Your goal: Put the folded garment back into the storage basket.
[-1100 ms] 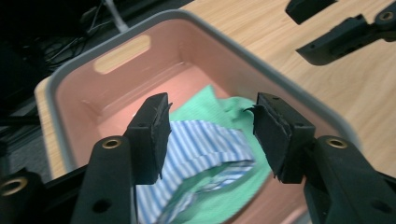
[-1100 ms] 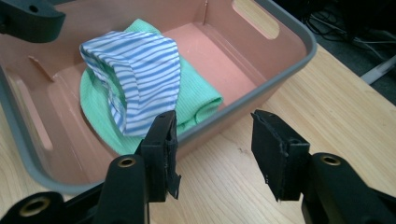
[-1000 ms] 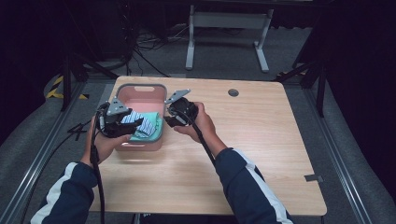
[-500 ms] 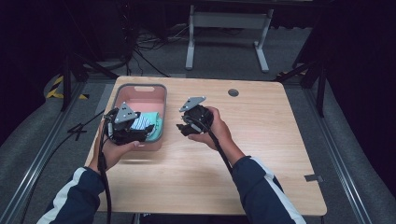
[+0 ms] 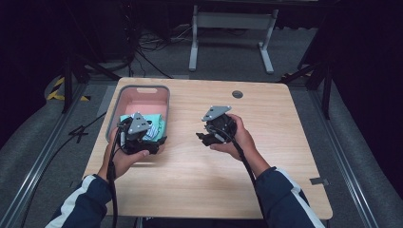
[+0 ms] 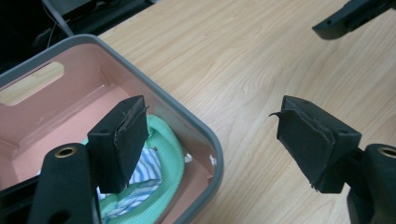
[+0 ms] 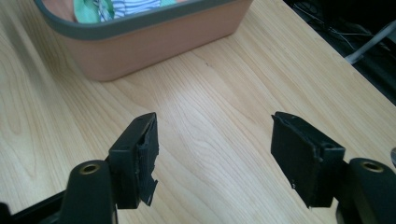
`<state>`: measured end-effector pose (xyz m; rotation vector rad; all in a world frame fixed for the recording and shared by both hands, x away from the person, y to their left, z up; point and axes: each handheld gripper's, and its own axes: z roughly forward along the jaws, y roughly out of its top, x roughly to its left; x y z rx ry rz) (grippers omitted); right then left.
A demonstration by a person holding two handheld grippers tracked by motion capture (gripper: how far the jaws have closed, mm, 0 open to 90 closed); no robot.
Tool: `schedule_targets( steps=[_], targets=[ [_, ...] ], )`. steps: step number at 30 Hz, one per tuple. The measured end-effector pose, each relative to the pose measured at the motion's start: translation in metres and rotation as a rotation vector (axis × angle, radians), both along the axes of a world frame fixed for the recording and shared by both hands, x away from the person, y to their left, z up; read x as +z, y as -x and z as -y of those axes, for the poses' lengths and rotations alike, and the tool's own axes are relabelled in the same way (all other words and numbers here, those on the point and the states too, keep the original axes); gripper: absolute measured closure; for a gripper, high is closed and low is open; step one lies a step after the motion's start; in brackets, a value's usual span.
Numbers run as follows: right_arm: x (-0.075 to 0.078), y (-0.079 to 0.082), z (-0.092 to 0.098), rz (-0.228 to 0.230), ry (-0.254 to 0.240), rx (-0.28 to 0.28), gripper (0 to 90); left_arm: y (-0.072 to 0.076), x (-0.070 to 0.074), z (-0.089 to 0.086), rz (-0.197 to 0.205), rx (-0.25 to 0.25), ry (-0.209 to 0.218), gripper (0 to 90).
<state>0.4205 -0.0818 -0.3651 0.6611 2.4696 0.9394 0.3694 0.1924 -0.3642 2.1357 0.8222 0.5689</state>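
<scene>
Pink plastic bin with a grey rim (image 5: 162, 95) sits left on the pale wooden desk (image 5: 266, 185), holding soft green and striped folded cloths (image 5: 159, 127). Left tongs (image 6: 210, 140) gape empty astride the bin's rim; those light, limp cloths would pinch best at a fold. Right tongs (image 7: 212, 154) gape empty beside the bin.

High view overhead—gripper views close, sharing bin (image 5: 140, 95).

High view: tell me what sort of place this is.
Probably a lab or studio set up for recording, not a home. A bare wooden table stands on grey carpet among dark surroundings, with cables trailing over the floor behind it and yellow-black hazard tape at the left. A metal stand's feet show beyond.
</scene>
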Motion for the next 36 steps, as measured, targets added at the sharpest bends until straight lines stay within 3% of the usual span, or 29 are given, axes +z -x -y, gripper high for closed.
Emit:
schedule_targets(
  steps=[7, 11, 16, 29, 36],
  targets=[
    [-0.004, 0.007, 0.015, 0.002, 0.018, -0.006, 32.9, 0.008, -0.005, 0.011, -0.010, -0.042, -0.008, 23.3],
    [-0.006, 0.012, 0.022, 0.006, 0.030, -0.007, 32.6, 0.013, -0.009, 0.016, -0.007, -0.069, -0.041, 23.5],
    [-0.010, 0.017, 0.031, 0.007, 0.044, -0.008, 32.4, 0.018, -0.015, 0.022, -0.010, -0.096, -0.049, 24.2],
    [-0.029, 0.033, 0.064, -0.004, 0.074, -0.026, 30.7, 0.026, -0.043, 0.039, -0.051, -0.169, -0.080, 23.3],
    [-0.041, 0.043, 0.088, 0.004, 0.075, -0.055, 31.3, 0.028, -0.060, 0.047, -0.065, -0.208, -0.182, 22.8]
  ],
)
